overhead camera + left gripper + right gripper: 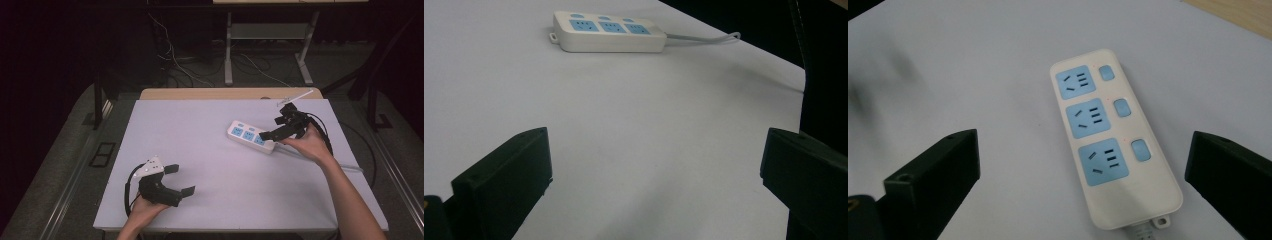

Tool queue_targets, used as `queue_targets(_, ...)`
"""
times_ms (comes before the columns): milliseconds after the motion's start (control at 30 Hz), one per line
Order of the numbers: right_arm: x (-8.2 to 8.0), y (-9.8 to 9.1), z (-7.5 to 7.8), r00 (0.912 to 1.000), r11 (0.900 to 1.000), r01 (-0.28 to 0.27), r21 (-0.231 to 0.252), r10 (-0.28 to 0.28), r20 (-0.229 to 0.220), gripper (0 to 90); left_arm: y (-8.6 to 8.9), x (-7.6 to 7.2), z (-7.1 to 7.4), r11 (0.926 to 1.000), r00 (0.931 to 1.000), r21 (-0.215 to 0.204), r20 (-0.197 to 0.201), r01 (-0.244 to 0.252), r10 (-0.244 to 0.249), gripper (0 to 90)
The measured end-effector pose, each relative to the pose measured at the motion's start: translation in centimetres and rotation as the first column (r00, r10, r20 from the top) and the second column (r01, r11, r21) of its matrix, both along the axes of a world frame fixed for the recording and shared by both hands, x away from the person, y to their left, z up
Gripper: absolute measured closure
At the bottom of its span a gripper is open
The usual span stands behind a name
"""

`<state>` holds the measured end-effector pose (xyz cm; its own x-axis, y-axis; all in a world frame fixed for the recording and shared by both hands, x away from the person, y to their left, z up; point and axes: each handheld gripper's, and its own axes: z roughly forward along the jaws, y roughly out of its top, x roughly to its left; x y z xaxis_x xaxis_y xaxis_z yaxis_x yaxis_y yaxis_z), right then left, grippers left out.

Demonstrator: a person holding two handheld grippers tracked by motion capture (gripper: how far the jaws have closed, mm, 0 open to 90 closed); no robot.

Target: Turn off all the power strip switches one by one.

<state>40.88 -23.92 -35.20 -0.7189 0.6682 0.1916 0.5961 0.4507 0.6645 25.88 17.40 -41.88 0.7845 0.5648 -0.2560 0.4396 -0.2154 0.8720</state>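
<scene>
A white power strip (249,135) with three blue sockets lies on the white table (210,160), right of centre. My right gripper (272,127) hovers over its cord end, open and holding nothing. In the right gripper view the power strip (1113,145) lies beneath the wide gap of my right gripper (1083,150), each socket with a blue switch beside it. My left gripper (181,180) rests open near the front left of the table, far from the strip. Its own view shows the left gripper (656,150) holding nothing and the power strip (609,32) far ahead.
The strip's grey cord (704,39) runs off toward the table's right edge (350,167). A wooden tabletop strip (220,93) borders the far side. Behind it stand desk legs (228,50) and loose floor cables (175,60). The gripper's black cable (326,136) loops by my right hand.
</scene>
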Motion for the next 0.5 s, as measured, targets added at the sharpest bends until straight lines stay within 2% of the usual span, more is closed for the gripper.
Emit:
queue_targets(333, 1.4, 0.3, 0.3, 0.9996, 0.9996, 0.025, -0.01, -0.025, 0.016, 0.8, 0.0, 0.0, 0.0, 1.0, 1.0, 0.002, 0.0, 0.001, -0.001, 0.0)
queue_targets(500, 2.5, 0.3, 0.1, 0.9985, 0.9979, 0.055, -0.035, -0.055, 0.011, 0.8, 0.0, 0.0, 0.0, 1.0, 1.0, 0.003, 0.001, 0.002, -0.002, 0.0)
